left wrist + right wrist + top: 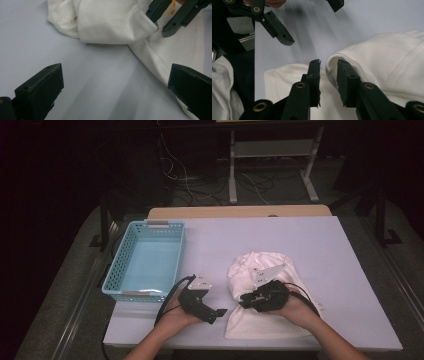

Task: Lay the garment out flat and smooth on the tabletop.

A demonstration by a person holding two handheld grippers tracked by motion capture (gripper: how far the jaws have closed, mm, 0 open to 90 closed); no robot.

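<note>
Smooth pale table (310, 250); soft white cloth (260, 265) fold between slightly parted right gripper (328, 67) fingers; left gripper (115, 82) fingers wide apart.

The room is dark, and the light falls mostly on the bench (280, 235), which has a pale, lavender-white top. Behind its far edge a tan wooden board (240, 211) shows. Farther back a white metal frame (272, 160) stands on the grey floor (350, 205), with loose cables (200, 182) lying around its feet. Black stand legs (382, 215) rise at the right.
</note>
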